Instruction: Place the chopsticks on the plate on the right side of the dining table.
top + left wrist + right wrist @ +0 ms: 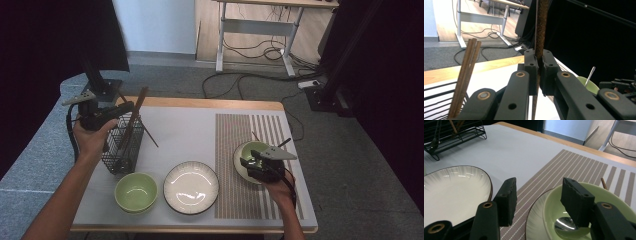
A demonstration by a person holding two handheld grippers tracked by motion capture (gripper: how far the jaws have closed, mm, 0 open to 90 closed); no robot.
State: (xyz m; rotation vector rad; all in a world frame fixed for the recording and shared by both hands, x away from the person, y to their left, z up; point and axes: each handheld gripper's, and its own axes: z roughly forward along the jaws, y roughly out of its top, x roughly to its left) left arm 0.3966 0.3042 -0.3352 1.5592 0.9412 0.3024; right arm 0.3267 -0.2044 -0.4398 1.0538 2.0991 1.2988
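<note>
My left gripper [127, 107] is above the black wire basket [122, 150] at the table's left, shut on a dark brown chopstick [541, 27] that stands nearly upright between its jaws [539, 60]. Other brown chopsticks [466, 75] lean in the basket. My right gripper [251, 161] is over a green bowl [250, 149] that sits on a plate [534, 220] on the striped placemat [235, 135]. Its jaws stand open [537, 192], one inside the bowl [604, 197] and one outside the rim, touching nothing. A metal spoon [566, 223] lies in that bowl.
A second green bowl [136, 192] and a white plate [191, 187] sit near the table's front edge. A thin brown stick [151, 136] lies on the mat beside the basket. A black stand [102, 85] rises behind the basket.
</note>
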